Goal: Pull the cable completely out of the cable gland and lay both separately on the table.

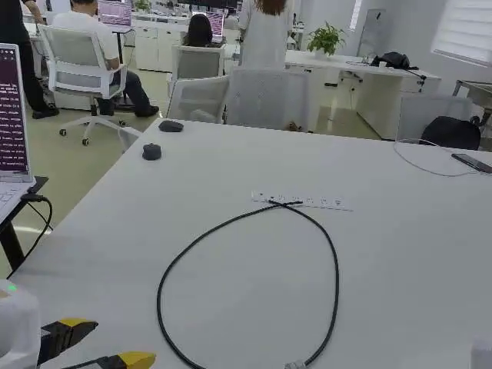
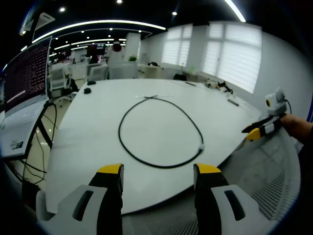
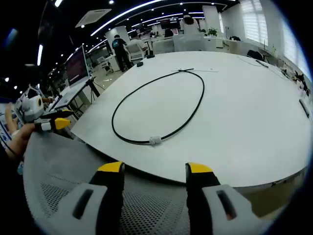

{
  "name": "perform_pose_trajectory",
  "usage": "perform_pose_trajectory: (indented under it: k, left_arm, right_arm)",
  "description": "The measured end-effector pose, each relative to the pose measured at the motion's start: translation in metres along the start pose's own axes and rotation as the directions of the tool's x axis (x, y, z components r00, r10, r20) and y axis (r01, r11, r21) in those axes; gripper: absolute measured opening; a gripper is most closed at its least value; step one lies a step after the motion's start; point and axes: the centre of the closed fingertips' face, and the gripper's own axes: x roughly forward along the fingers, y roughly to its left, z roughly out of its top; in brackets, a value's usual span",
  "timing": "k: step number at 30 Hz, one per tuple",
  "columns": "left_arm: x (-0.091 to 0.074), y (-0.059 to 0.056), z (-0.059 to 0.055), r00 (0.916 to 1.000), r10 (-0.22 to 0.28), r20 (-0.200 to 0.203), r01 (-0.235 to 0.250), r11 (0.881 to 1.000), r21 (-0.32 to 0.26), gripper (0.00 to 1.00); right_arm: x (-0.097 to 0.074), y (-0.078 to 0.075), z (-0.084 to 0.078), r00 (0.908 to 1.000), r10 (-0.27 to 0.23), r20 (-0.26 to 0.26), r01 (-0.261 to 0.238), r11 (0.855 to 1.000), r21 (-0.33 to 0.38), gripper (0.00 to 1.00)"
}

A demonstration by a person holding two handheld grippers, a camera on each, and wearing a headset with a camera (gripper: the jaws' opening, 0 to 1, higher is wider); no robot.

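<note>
- The black cable [image 1: 336,265] lies in one big loop in the middle of the white table [image 1: 407,254], with its ends crossing at the far side.
- The crossing sits right by a white power strip [image 1: 301,201].
- The small pale cable gland [image 1: 294,365] is still on the cable, at the near end of the loop, close to the near edge of the table.
- The left gripper [image 1: 108,342] is at the near left corner, off the table edge, with its yellow-tipped jaws spread and nothing between them.
- The right gripper [image 3: 155,167] hangs over a grey mesh chair [image 3: 73,171] on the near side of the table, jaws likewise apart and holding nothing.
- Both grippers are well apart from the cable and the gland.
- Two small dark objects [image 1: 151,151] rest at the far left of the table, and a laptop [image 1: 11,115] stands further left.
</note>
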Motion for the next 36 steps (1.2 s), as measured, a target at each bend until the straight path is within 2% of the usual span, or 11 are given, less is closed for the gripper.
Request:
perform_pose_trajectory:
  k: [3,17,24,30,33,36]
  left_arm:
    - [-0.0004,0.0007,0.0009,0.9999,0.0,0.014,0.001,1.0,-0.026,0.56]
    - [-0.0012,-0.0011,-0.0012,1.0,0.0,0.002,0.0,1.0,-0.008,0.55]
    - [-0.0013,0.0004,-0.0005,1.0,0.006,0.006,-0.006,1.0,-0.003,0.53]
    - [-0.0013,0.0014,-0.0029,0.9999,0.013,-0.007,-0.013,1.0,-0.001,0.53]
    - [-0.0017,0.0038,-0.0016,0.9997,0.026,0.001,-0.026,1.0,0.003,0.52]
    - [-0.0014,0.0034,-0.004,0.9996,0.024,-0.014,-0.024,1.0,0.003,0.52]
  right_arm:
    - [0.0003,0.0008,-0.0002,1.0,0.003,-0.004,-0.003,1.0,-0.008,0.51]
    - [0.0001,0.001,-0.0005,1.0,0.003,-0.004,-0.003,1.0,-0.01,0.51]
    - [0.0002,0.0008,-0.0002,1.0,0.0,0.0,0.0,1.0,-0.01,0.51]
    - [0.0003,0.0006,-0.0004,1.0,-0.002,0.003,0.002,1.0,-0.009,0.51]
    - [0.0003,-0.0004,-0.0002,0.9999,-0.01,0.005,0.01,1.0,-0.013,0.5]
    - [0.0007,-0.0013,-0.0005,0.9999,-0.017,0.0,0.017,1.0,-0.015,0.5]
